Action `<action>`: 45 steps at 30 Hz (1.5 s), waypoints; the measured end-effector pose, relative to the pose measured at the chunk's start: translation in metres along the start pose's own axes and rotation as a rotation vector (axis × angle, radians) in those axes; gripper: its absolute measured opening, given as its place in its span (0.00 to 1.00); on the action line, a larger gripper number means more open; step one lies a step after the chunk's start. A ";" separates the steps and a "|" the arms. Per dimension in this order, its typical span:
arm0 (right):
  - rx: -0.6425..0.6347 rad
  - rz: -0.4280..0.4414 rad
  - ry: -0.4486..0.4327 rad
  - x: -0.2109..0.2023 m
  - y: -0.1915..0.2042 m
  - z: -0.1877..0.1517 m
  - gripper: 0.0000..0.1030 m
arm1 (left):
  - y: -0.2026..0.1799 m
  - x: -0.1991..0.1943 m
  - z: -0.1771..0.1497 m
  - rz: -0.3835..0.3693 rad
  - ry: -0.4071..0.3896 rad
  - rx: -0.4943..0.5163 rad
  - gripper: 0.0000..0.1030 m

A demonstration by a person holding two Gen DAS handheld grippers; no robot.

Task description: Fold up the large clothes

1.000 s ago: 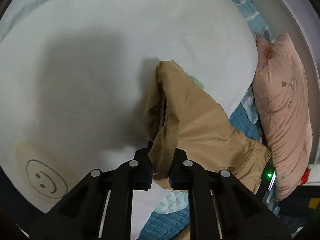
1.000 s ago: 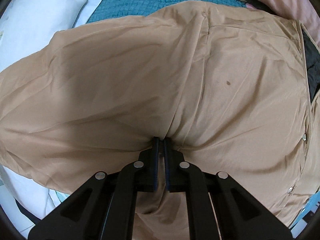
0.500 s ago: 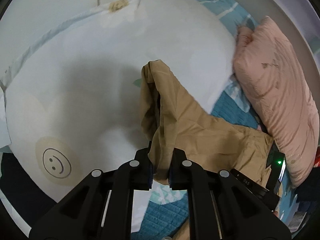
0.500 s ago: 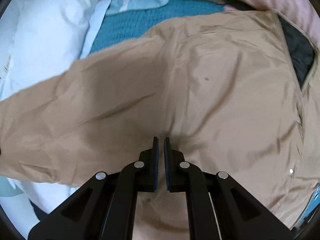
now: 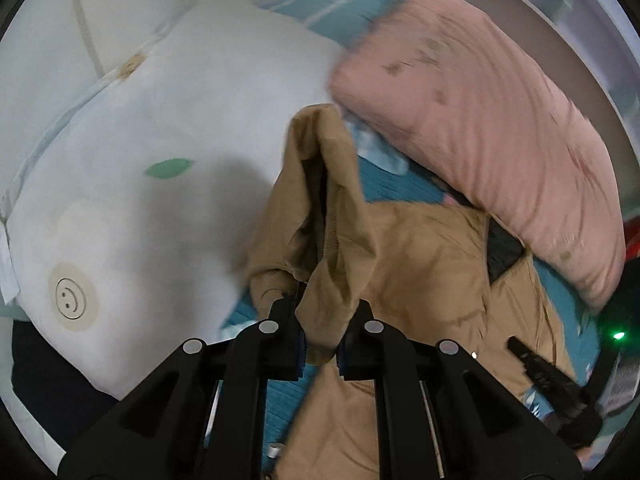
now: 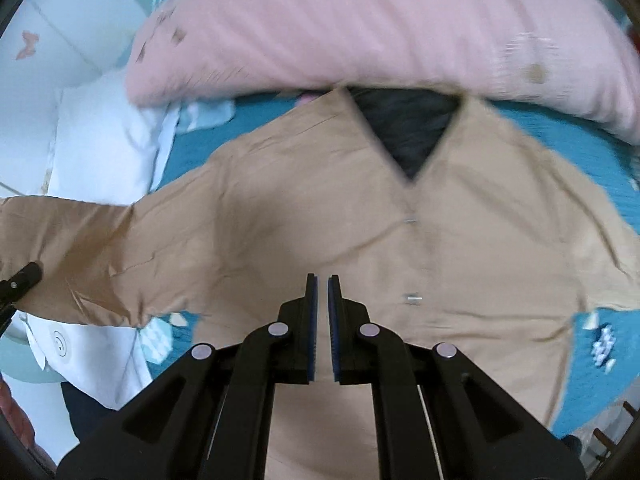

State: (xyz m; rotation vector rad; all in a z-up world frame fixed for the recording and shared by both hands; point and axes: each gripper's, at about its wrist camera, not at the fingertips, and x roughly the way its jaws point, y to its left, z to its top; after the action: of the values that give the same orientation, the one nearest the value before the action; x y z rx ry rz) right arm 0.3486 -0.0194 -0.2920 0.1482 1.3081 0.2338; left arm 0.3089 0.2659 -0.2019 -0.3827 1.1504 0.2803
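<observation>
A tan button-front jacket with a dark lining at the neck lies front up on a teal bedspread. My left gripper is shut on its left sleeve and holds the sleeve lifted and bunched above the bed. The same sleeve stretches to the left in the right wrist view. My right gripper is nearly closed with nothing between the pads and hovers above the jacket's front, left of the snap line.
A pink pillow lies just beyond the jacket's collar. A white pillow with a smiley face lies to the left. The right gripper's tip shows low right in the left wrist view.
My right gripper has let go of the jacket's front and pulled back up and away. My left gripper has carried the sleeve off the white pillow toward the jacket body.
</observation>
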 end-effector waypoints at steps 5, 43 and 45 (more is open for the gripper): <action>0.070 -0.055 -0.066 -0.043 -0.076 -0.007 0.05 | -0.067 0.008 -0.026 0.016 0.033 0.095 0.10; 0.386 -0.187 0.013 -0.064 -0.339 -0.068 0.07 | -0.396 0.122 -0.158 -0.134 0.287 0.514 0.70; 0.385 -0.182 0.012 -0.066 -0.336 -0.068 0.07 | -0.395 0.110 -0.152 -0.161 0.265 0.508 0.70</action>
State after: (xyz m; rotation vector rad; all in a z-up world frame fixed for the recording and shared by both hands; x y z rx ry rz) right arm 0.2965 -0.3626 -0.3280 0.3520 1.3594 -0.1745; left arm 0.3860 -0.1533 -0.2985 -0.0605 1.3923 -0.2114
